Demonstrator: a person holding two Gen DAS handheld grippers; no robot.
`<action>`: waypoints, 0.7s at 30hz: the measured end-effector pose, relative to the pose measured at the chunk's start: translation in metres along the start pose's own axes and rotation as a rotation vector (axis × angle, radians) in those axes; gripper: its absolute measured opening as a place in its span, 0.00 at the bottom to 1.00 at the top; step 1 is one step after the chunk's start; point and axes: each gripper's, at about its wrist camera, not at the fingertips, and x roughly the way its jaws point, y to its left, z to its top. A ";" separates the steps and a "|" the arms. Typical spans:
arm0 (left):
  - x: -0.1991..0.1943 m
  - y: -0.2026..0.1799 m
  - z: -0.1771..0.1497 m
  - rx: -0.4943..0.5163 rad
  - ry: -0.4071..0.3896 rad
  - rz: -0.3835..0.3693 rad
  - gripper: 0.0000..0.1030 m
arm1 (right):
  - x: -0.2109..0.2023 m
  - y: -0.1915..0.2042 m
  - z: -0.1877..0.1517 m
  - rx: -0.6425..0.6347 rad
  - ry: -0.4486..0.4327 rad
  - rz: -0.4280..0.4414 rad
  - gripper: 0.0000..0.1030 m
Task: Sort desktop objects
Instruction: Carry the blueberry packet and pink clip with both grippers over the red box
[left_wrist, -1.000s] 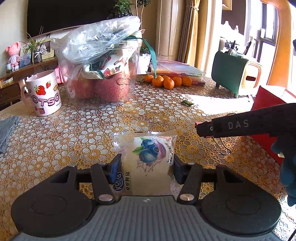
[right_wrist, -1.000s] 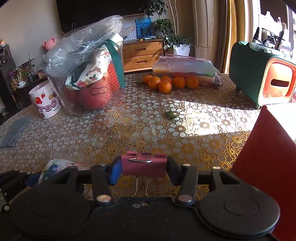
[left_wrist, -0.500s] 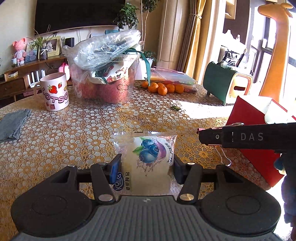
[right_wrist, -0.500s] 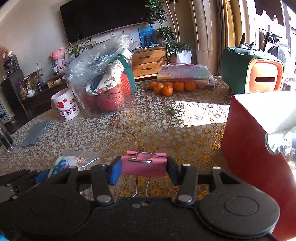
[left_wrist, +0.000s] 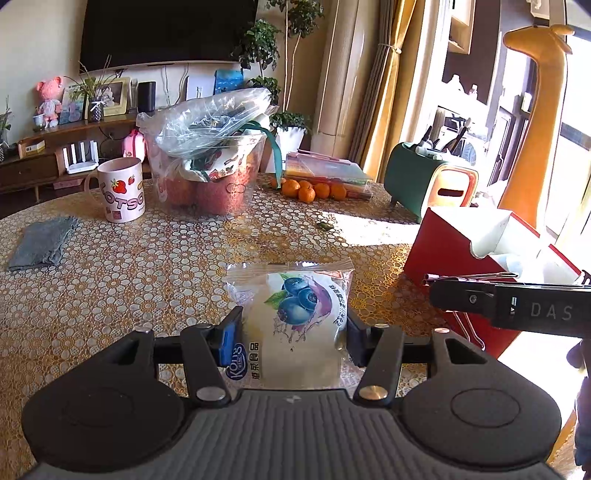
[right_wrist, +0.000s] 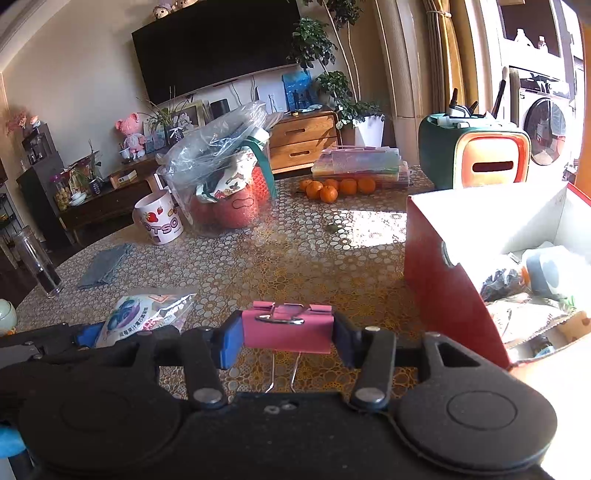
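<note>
My left gripper is shut on a clear snack packet with a blueberry picture and holds it above the table. The packet also shows at the lower left of the right wrist view. My right gripper is shut on a pink binder clip, held in the air just left of an open red box. The box holds several items. In the left wrist view the box stands at the right, with the right gripper's side in front of it.
On the lace-patterned table stand a strawberry mug, a clear tub of bagged goods, several oranges by a stack of flat cases, a green and orange organiser and a grey cloth.
Both grippers have risen with their loads, so the table looks farther below. The right gripper has come closer to the red box, whose inside now shows.
</note>
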 end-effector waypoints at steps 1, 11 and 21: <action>-0.005 -0.004 0.000 0.001 -0.004 -0.003 0.53 | -0.006 -0.002 -0.001 0.001 -0.006 0.003 0.48; -0.037 -0.057 -0.001 0.062 -0.036 -0.052 0.53 | -0.065 -0.030 -0.012 0.021 -0.070 0.013 0.49; -0.038 -0.115 0.004 0.127 -0.037 -0.117 0.53 | -0.101 -0.081 -0.022 0.070 -0.121 -0.034 0.49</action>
